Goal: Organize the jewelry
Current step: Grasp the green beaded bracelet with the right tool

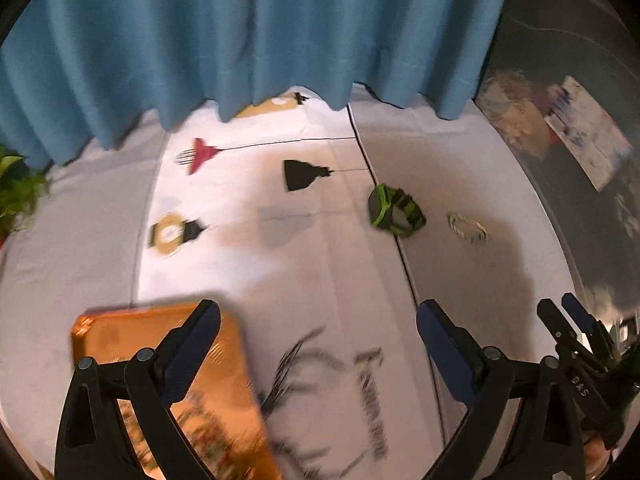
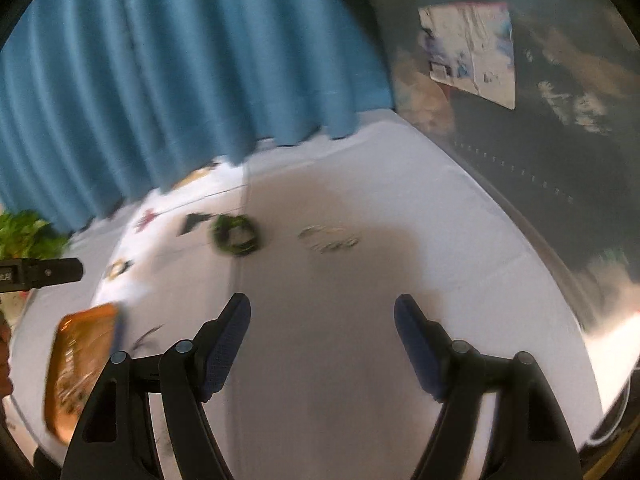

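- Left claw: jaws set wide apart, nothing between them; poised above the worktop, angled down at it.
- Right claw: jaws likewise wide apart and empty, over a bare stretch of white cloth; its tips also show at the right edge of the left wrist view.
- Orange box: flat, glossy lid with a printed pattern, lying on the cloth directly under the left claw's left finger; in the right wrist view it sits at the lower left.
- Green-and-black bracelet: a looped band resting on the cloth ahead of the left claw, on a dark seam line in the cloth, well apart from both claws.
- Pale bangles: a small cluster of thin rings just to the right of the green-and-black bracelet, not touching it; blurred, so the count is unclear.
- Tablecloth: white, printed with red, black and gold lamp motifs and blurred dark lettering near the left claw.
- Blue curtain: hangs in folds behind the worktop's far edge.
- Green plant: leaves at the far left.
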The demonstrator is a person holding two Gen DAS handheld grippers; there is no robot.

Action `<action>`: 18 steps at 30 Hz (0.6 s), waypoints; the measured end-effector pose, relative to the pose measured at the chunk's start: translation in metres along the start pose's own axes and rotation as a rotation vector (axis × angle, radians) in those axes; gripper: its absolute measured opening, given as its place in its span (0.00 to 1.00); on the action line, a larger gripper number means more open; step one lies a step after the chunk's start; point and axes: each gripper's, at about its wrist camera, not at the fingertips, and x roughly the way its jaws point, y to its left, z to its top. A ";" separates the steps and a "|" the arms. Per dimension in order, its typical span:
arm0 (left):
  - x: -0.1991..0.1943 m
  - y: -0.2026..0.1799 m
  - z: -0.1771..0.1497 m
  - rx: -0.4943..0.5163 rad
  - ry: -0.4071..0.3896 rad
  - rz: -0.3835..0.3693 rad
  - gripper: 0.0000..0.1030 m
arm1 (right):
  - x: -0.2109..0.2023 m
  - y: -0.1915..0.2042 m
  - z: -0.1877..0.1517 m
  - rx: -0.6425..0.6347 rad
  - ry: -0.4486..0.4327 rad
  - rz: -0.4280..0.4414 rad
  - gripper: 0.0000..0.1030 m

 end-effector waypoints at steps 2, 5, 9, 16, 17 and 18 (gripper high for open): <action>0.024 -0.009 0.016 0.003 0.025 -0.008 0.94 | 0.026 -0.011 0.012 -0.006 0.012 -0.024 0.72; 0.056 -0.021 0.032 0.024 0.050 -0.012 0.94 | 0.065 -0.017 0.027 -0.050 0.047 -0.021 0.68; 0.091 -0.030 0.048 0.037 0.079 -0.010 0.94 | 0.108 -0.011 0.038 -0.153 0.092 -0.002 0.64; 0.126 -0.043 0.071 0.019 0.099 -0.035 0.94 | 0.168 -0.011 0.056 -0.259 0.181 0.000 0.65; 0.131 -0.045 0.073 0.021 0.106 -0.034 0.94 | 0.168 -0.005 0.054 -0.299 0.149 0.000 0.64; 0.136 -0.047 0.074 0.022 0.115 -0.029 0.94 | 0.168 -0.001 0.052 -0.309 0.146 0.032 0.65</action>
